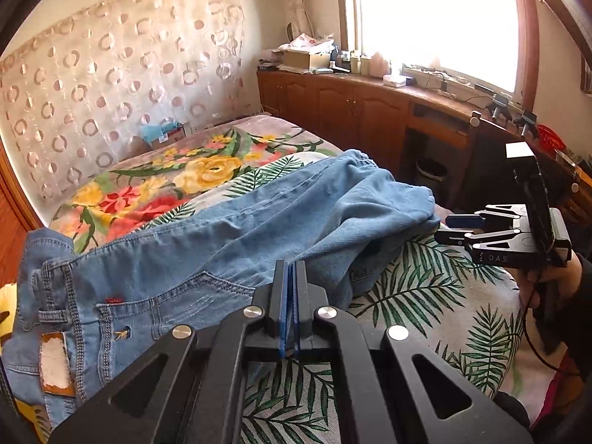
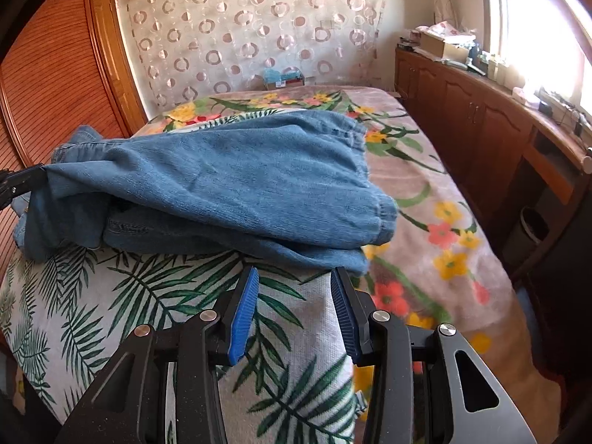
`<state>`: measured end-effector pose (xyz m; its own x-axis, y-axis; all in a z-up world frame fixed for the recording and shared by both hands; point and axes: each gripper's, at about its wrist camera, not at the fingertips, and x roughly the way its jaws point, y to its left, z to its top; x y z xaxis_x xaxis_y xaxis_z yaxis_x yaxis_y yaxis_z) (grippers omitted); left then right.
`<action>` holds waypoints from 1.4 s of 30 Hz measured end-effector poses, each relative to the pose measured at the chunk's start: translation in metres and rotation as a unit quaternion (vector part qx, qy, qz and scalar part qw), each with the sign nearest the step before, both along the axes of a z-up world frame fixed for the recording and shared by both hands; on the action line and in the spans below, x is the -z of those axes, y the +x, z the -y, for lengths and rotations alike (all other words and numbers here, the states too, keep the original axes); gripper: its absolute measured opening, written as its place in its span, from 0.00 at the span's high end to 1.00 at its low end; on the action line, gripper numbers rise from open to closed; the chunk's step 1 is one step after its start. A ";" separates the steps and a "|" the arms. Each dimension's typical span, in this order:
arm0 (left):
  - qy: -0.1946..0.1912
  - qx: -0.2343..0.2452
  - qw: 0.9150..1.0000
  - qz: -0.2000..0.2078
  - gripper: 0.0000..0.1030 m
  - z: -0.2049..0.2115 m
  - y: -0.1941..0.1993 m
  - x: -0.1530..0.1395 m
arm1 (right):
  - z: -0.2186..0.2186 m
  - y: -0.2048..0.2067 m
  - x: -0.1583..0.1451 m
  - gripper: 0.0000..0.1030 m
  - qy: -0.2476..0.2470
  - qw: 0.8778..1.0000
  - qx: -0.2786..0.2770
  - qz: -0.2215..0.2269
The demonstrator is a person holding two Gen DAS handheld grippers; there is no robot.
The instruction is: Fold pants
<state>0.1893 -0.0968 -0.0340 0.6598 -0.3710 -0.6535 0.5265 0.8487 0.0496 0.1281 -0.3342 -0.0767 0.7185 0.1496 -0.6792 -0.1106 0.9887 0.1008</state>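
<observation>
Pants (image 2: pixel 222 181) lie on the bed (image 2: pixel 425 192), already doubled over, long axis running left-right across both views. Right hand-held gripper (image 2: pixel 292 310) has jaws wide, empty, just short of the cuff end, which sits directly ahead of it. Left hand-held gripper (image 1: pixel 289 296) has jaws pressed together at the fabric edge near the pocket; whether it pinches denim, cannot tell. Right is nearer the cuffs.

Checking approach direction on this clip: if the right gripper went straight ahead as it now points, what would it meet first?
Most likely the jeans: the open right gripper points at their near folded edge, just above the leaf-print cover. Depth is uncertain.
</observation>
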 end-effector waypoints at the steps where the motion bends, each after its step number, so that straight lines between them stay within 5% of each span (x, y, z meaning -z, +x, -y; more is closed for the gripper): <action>1: -0.003 -0.002 1.000 -0.002 0.97 -0.001 0.001 0.001 | -0.002 0.003 -0.002 0.59 0.001 1.000 -0.003 0.000; 11: 0.016 -0.033 0.999 0.018 0.97 -0.008 0.024 0.004 | -0.039 0.023 -0.024 0.59 0.007 0.998 -0.060 0.019; 20: 0.006 -0.059 0.997 -0.049 0.97 -0.033 0.054 0.047 | -0.055 0.029 -0.022 0.59 0.020 0.995 -0.098 0.017; 33: -0.008 -0.051 0.998 -0.037 0.97 -0.036 0.043 0.035 | -0.062 0.058 -0.011 0.59 -0.006 0.990 -0.139 0.009; 35: -0.008 -0.048 0.998 -0.035 0.97 -0.035 0.040 0.033 | -0.063 0.061 -0.002 0.70 -0.018 0.989 -0.145 -0.004; 36: -0.007 -0.047 0.998 -0.033 0.97 -0.035 0.038 0.033 | -0.064 0.061 0.000 0.88 -0.027 0.988 -0.149 -0.007; 42: -0.022 -0.034 0.999 -0.014 0.97 -0.032 0.023 0.014 | -0.055 0.045 -0.008 0.93 -0.021 0.989 -0.148 0.016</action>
